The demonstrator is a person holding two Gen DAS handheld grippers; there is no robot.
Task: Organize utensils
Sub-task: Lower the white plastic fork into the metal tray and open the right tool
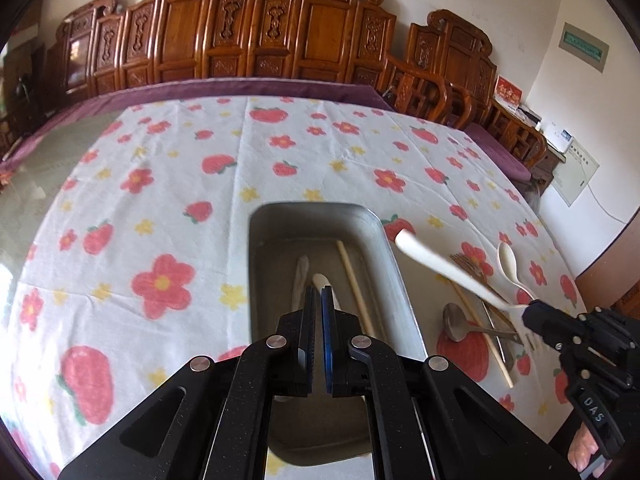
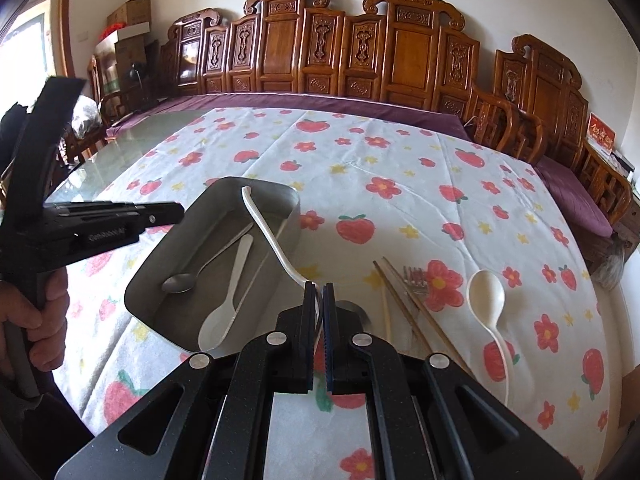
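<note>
My right gripper (image 2: 319,286) is shut on the head end of a white plastic utensil (image 2: 266,232). Its long handle sticks out over the metal tray (image 2: 256,185); the left wrist view shows this utensil (image 1: 440,266) and the right gripper (image 1: 529,310) beside the tray (image 1: 312,210). In the tray lie a metal spoon (image 2: 180,282), a white spoon (image 2: 218,324) and a chopstick (image 1: 354,280). My left gripper (image 1: 318,292) is shut on nothing above the tray's near end, also seen as the left gripper (image 2: 176,214). On the cloth lie another white spoon (image 2: 486,296), a metal fork (image 2: 416,280), chopsticks (image 2: 404,300) and a metal spoon (image 1: 456,322).
A flowered tablecloth (image 1: 168,200) covers the table, with bare glass (image 2: 132,140) at the far left. Carved wooden chairs (image 2: 360,52) with purple cushions line the far side. A person's hand (image 2: 36,308) grips the left tool. The table's right edge runs close to the loose utensils.
</note>
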